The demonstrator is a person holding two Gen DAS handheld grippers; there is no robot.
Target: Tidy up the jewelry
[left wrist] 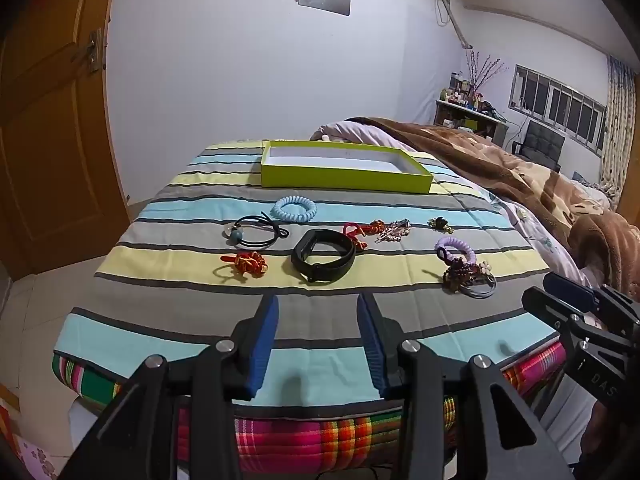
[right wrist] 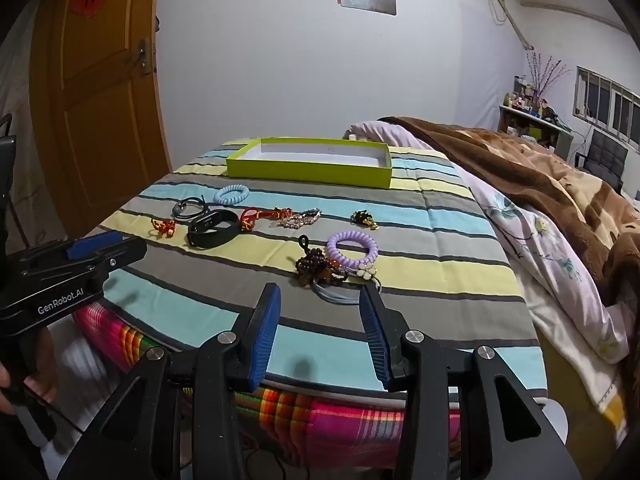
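Note:
An empty lime-green box (left wrist: 344, 179) (right wrist: 308, 175) lies at the far side of the striped cloth. In front of it lie a blue coil tie (left wrist: 294, 208) (right wrist: 231, 194), a black wristband (left wrist: 323, 260) (right wrist: 212, 230), red knotted cords (left wrist: 248, 264), a purple coil tie (left wrist: 456, 250) (right wrist: 352, 248) and a brown bead cluster (left wrist: 464, 274) (right wrist: 320, 268). My left gripper (left wrist: 318, 308) (right wrist: 100, 248) hovers open over the near edge, short of the wristband. My right gripper (right wrist: 320, 300) (left wrist: 568, 296) is open and holds nothing, just short of the bead cluster.
The striped cloth (left wrist: 200, 272) covers a raised pad with a plaid edge (right wrist: 320, 412). A bed with a brown blanket (right wrist: 520, 168) borders the right side. A wooden door (left wrist: 52, 140) stands at the left. A hand (right wrist: 24, 388) holds the left gripper's handle.

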